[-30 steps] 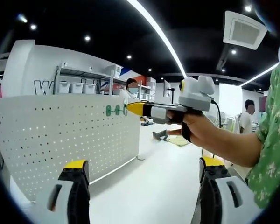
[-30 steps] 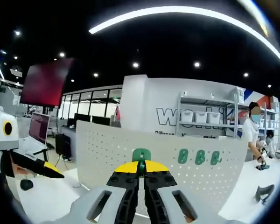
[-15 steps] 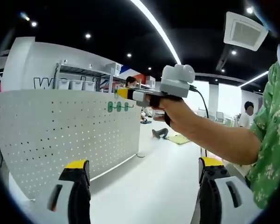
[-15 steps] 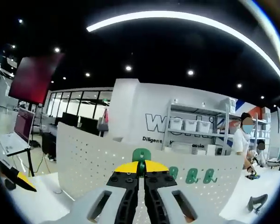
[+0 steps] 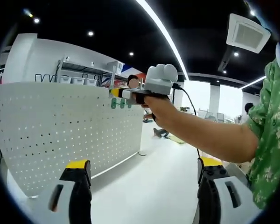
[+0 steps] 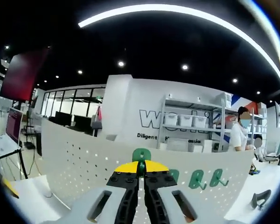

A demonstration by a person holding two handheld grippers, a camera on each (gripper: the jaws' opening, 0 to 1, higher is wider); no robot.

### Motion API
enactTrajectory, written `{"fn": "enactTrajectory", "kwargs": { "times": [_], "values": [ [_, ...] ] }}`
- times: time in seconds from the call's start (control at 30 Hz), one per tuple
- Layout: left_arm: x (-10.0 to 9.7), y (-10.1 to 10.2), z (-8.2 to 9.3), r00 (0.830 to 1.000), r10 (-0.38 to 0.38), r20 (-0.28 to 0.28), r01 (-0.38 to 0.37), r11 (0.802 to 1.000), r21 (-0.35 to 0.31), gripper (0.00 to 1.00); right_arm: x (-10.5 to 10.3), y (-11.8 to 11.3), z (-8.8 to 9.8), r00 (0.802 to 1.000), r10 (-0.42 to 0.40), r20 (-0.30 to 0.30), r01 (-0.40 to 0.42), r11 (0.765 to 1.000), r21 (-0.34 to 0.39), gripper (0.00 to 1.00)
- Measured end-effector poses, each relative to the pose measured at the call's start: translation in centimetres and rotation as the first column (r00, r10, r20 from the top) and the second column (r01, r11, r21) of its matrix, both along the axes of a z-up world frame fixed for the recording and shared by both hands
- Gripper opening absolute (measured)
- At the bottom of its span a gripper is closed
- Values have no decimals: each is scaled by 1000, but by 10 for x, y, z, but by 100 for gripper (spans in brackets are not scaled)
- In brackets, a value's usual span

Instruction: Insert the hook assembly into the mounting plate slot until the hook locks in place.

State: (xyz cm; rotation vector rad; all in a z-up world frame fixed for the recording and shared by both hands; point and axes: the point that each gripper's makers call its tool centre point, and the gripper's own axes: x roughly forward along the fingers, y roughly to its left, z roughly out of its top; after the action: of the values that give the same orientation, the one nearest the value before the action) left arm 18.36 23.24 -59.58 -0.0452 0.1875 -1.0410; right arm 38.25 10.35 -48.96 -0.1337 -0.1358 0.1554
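Here the green hook [image 6: 141,155] sits pinched between the right gripper's [image 6: 141,167] fingers, its rounded top standing just above the yellow fingertips and its lower part hidden between them. It looks like a small moulded plastic piece: light, stiff, and smooth enough to twist in the grip if pushed off-axis, so the hold low on its body, leaving the back free to meet the board, seems the sensible one. Whether its rear tabs face the holes squarely I cannot tell, since the fingers cover them.

Just beyond the fingertips stands the white pegboard [image 6: 79,158], the mounting plate, upright and dotted with rows of holes. To the right of the fingers, three more green hooks [image 6: 206,178] already hang on it in a row. In the left gripper view the right gripper [image 5: 115,93] shows high above the fingers, reaching to the board's top corner beside those hooks [image 5: 120,102], with the person's hand [image 5: 156,105] wrapped round its handle.

The left gripper [image 5: 140,175] hangs spread wide, grasping nothing, its fingers well apart over the white desk [image 5: 144,186]. The board [image 5: 56,135] stands beyond its left finger.

Seating the hook will likely need a straight, firm push; a thin board could flex.
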Motion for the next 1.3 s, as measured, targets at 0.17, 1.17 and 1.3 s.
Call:
{"fn": "enactTrajectory", "kwargs": {
  "times": [0.17,1.17,1.3],
  "values": [
    [3,1,-2,1000,3,-7,-3,1000,-3,96,8,-2,-7,1000,-6,-17,7,1000,20,1],
    [12,5,-9,1000,8,-25,-8,1000,1,96,28,-4,-16,999,-10,-31,11,999,38,1],
    [13,6,-10,1000,10,-27,-10,1000,3,95,28,-3,-20,999,-8,-39,10,999,34,1]
  ]
}}
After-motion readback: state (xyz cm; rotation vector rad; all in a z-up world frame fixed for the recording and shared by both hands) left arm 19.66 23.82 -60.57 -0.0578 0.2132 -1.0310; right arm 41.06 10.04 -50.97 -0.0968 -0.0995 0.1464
